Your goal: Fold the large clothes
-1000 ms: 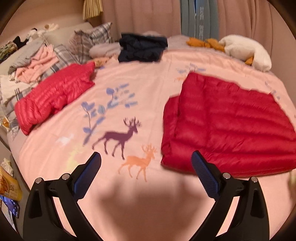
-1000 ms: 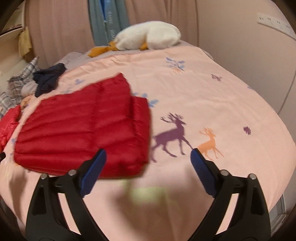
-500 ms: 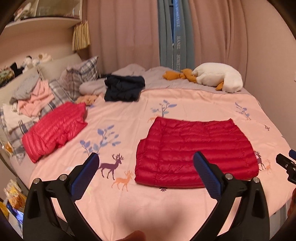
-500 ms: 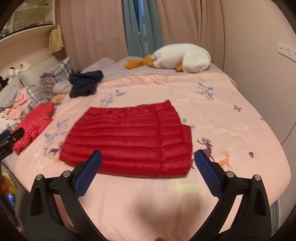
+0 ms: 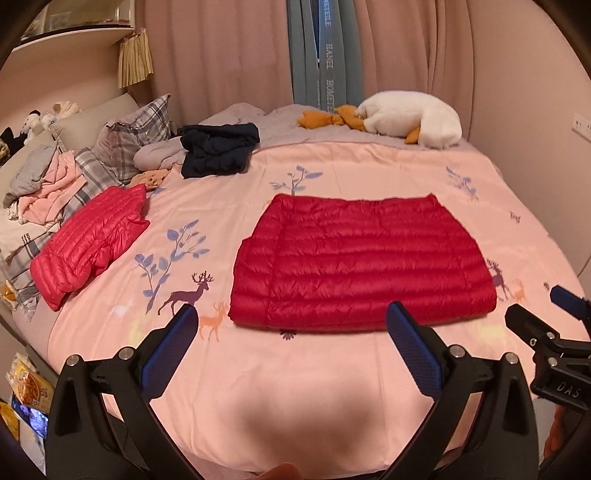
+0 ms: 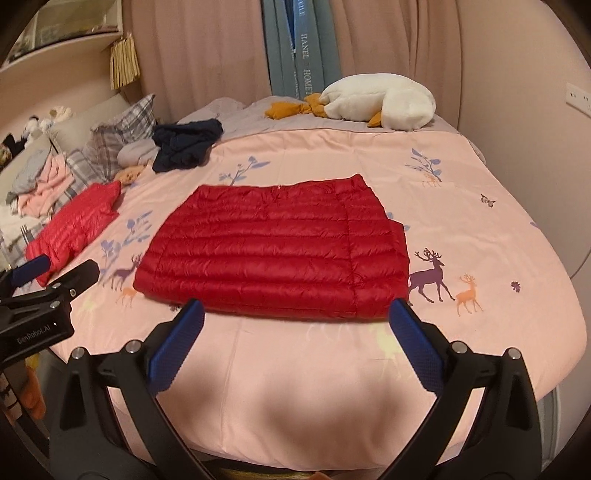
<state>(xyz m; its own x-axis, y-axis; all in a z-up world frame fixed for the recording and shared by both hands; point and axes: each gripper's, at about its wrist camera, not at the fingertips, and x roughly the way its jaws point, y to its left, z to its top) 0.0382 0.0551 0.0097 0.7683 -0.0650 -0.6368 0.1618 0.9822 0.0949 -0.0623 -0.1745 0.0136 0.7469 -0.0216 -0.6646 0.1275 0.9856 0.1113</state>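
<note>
Red folded jacket (image 5: 364, 262) lies flat on bed, just ahead of L tool (image 5: 291, 328) & R tool (image 6: 295, 321), both spread wide, empty.

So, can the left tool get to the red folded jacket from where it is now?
Probably yes: the left tool is open and empty, and only bare bedcover lies between it and the red folded jacket.

Left gripper (image 5: 291, 326), right gripper (image 6: 295, 319): fingers spread wide, empty.

You face bed (image 5: 332, 387) with pink deer-print cover. Pink curtains (image 5: 221, 55) hang behind far edge, blue drape (image 5: 325, 48) at centre. Shelf (image 5: 74, 33) upper left, wall socket (image 6: 578, 96) right. Warm dim light.
</note>
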